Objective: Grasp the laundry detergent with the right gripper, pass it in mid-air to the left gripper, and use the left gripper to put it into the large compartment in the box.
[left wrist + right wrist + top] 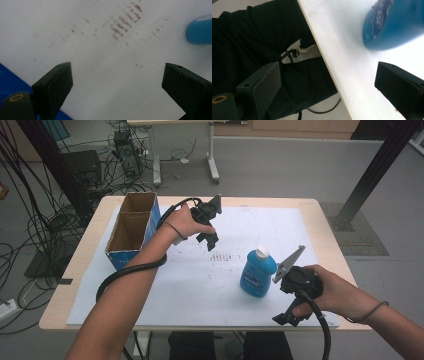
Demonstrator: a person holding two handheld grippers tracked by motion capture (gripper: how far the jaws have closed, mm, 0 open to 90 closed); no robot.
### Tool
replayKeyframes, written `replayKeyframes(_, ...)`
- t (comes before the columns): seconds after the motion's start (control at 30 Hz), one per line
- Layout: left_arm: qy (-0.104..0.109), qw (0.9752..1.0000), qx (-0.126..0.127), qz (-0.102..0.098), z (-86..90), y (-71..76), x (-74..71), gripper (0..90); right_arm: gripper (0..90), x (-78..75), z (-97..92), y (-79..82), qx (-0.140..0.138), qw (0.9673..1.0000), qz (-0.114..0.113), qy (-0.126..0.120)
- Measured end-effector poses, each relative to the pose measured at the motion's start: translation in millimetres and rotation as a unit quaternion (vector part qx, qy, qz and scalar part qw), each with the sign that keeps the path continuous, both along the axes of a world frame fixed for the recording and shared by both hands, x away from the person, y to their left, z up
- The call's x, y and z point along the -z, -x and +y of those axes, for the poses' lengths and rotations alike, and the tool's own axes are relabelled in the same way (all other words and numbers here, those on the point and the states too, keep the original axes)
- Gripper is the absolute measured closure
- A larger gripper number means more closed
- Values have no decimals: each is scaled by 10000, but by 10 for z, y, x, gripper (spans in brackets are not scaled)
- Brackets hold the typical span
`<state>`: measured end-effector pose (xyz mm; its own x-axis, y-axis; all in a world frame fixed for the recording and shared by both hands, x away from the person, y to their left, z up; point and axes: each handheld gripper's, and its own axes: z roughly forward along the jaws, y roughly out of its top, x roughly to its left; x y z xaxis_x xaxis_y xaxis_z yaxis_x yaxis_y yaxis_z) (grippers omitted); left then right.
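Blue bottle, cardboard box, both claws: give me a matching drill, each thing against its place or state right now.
Things:
1. blue bottle
2. cardboard box
3. left claw
4. right claw

Places or states:
A. lies at the table's left edge, open and empty
B. open, at the table's near edge, right of the bottle
C. stands upright on the white sheet, white cap on
D. open over the sheet, beside the box

Pairs: 1-C, 2-A, 3-D, 4-B

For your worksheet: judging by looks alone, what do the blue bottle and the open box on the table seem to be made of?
Blue bottle: probably plastic, smooth and slightly glossy, with a white cap and printed label. Open box: cardboard, with matt brown inner walls and a blue printed outside.
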<state>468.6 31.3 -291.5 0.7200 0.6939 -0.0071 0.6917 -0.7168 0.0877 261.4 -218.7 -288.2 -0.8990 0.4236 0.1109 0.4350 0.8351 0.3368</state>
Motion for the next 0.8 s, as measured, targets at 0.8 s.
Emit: replayKeyframes(0.8,21,10000,39,32,-70,-1,21,103,61,147,-587,-42,700,9973,-61,212)
